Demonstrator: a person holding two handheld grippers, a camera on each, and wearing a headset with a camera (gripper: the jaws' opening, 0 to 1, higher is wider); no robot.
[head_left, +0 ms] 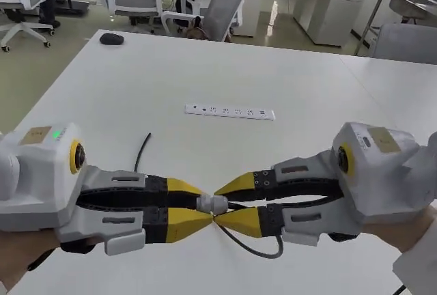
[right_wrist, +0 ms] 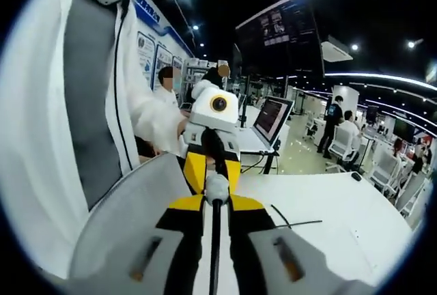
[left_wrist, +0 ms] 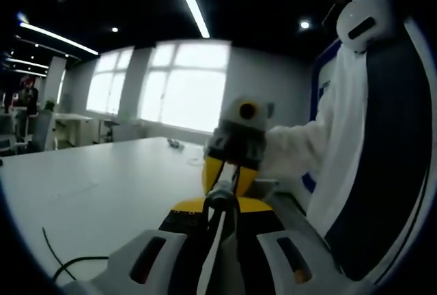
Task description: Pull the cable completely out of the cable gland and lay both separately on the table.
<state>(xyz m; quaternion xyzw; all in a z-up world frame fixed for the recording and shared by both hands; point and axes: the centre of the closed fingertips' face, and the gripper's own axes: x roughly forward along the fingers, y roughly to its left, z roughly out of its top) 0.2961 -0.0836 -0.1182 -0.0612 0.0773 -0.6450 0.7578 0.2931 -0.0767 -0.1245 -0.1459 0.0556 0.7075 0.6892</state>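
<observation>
Over the near part of the white table [head_left: 273,76] my two grippers meet tip to tip. The left gripper [head_left: 205,206] is shut on the small white cable gland [head_left: 212,204], which also shows between its yellow tips [left_wrist: 220,198]. The right gripper [head_left: 221,206] is shut on the black cable [head_left: 263,252] right behind the gland; the cable runs back between its jaws [right_wrist: 215,240] and loops down toward the table. The gland [right_wrist: 217,187] sits just past the right tips. A loose cable end [head_left: 141,150] lies on the table behind the left gripper.
A white power strip [head_left: 229,111] lies mid-table and a black mouse [head_left: 111,38] sits at the far left corner. Office chairs [head_left: 225,1] stand beyond the far edge. A laptop [right_wrist: 273,121] rests on another desk. My white sleeves frame both gripper views.
</observation>
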